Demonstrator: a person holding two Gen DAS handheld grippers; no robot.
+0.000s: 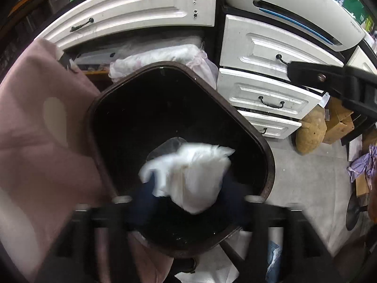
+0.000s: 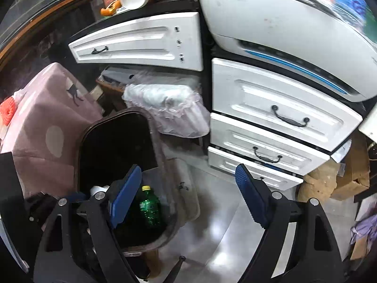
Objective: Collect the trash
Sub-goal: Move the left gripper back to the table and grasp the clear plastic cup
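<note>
I look straight down into a dark brown trash bin (image 1: 260, 139) in the left wrist view. A crumpled white plastic bag (image 1: 195, 179), blurred, hangs over its mouth between the spread fingers of my left gripper (image 1: 188, 204). The blurred pads stand apart from the bag, so the gripper is open. In the right wrist view the same bin (image 2: 162, 155) is at lower left, with a green plastic bottle (image 2: 149, 208) lying inside. My right gripper (image 2: 188, 172) is open and empty above the floor beside the bin. One of its fingers (image 1: 329, 80) shows at the right edge of the left wrist view.
White drawer cabinets (image 2: 271, 115) stand behind the bin. A pink cloth-covered block (image 2: 47, 122) touches its left side. A frilly lined basket (image 2: 169, 108) sits behind it. A brown sack (image 1: 311, 132), cardboard boxes (image 1: 339, 122) and purple cloth (image 1: 362, 162) crowd the right. Grey floor (image 2: 223, 224) lies beside the bin.
</note>
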